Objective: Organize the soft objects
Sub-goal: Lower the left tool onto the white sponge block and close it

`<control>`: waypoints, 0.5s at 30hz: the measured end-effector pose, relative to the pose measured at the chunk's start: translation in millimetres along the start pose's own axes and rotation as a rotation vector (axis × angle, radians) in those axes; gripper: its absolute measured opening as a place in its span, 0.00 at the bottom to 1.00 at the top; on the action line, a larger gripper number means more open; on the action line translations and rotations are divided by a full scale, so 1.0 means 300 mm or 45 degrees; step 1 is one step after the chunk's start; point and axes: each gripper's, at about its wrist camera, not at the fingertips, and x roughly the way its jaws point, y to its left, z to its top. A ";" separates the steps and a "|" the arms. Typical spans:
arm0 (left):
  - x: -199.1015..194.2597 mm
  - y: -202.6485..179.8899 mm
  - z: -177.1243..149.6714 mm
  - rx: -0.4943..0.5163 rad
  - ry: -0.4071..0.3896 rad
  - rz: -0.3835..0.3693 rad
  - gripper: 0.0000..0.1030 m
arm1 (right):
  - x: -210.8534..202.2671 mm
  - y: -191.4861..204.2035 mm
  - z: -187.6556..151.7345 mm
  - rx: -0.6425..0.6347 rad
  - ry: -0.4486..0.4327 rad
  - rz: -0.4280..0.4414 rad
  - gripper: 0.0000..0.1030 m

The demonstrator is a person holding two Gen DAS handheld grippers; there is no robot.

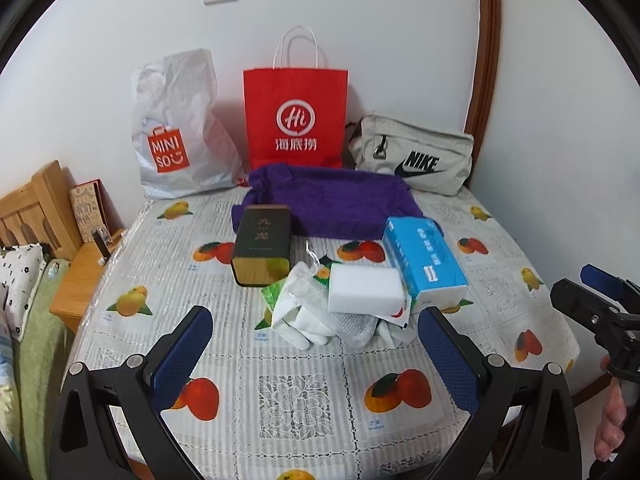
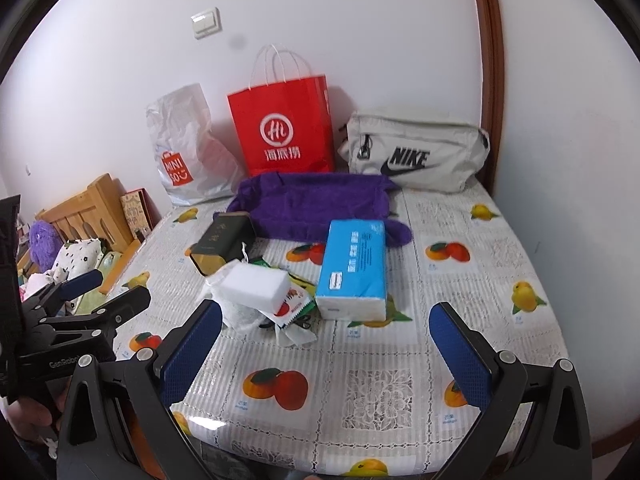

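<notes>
Nearest the lens, the left gripper (image 1: 316, 344) hung over the bare front of the fruit-print counter (image 1: 296, 396), its blue fingers (image 1: 182, 356) spread wide and clasping nothing, touching nothing. Its partner, the right gripper (image 2: 326, 350), was likewise splayed and empty, hovering short of the pile. By my judgement the sorting had not begun: every soft thing lay loose around the blue tissue pack (image 2: 354, 268), which serves as the landmark. Just left of the tissue pack, touching it in the left wrist view, sat a white sponge block (image 1: 365, 290) on top of crumpled white gloves (image 1: 300, 320) and clear plastic wrapping, with a small red-and-white sachet (image 2: 292, 306) peeking out beneath. Left and slightly behind the tissue pack lay a dark tin (image 1: 262, 244) on its side, hard rather than soft. Behind the tissue pack spread a purple towel (image 1: 332, 204), and behind that, against the wall, stood a white plastic bag (image 1: 176, 128), a red paper bag (image 1: 295, 116) and a grey pouch (image 1: 412, 152), any of which could be the destination. All gathering and stowing seemingly remained to be done.
</notes>
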 end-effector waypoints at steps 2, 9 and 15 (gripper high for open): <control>0.038 -0.011 -0.006 0.013 0.012 -0.010 1.00 | 0.025 -0.012 -0.006 0.012 0.025 0.004 1.00; 0.177 -0.053 -0.021 0.043 0.070 -0.047 1.00 | 0.093 -0.064 -0.021 0.032 0.053 -0.036 1.00; 0.291 -0.109 -0.019 0.094 0.112 -0.082 1.00 | 0.159 -0.129 -0.031 0.076 0.088 -0.057 1.00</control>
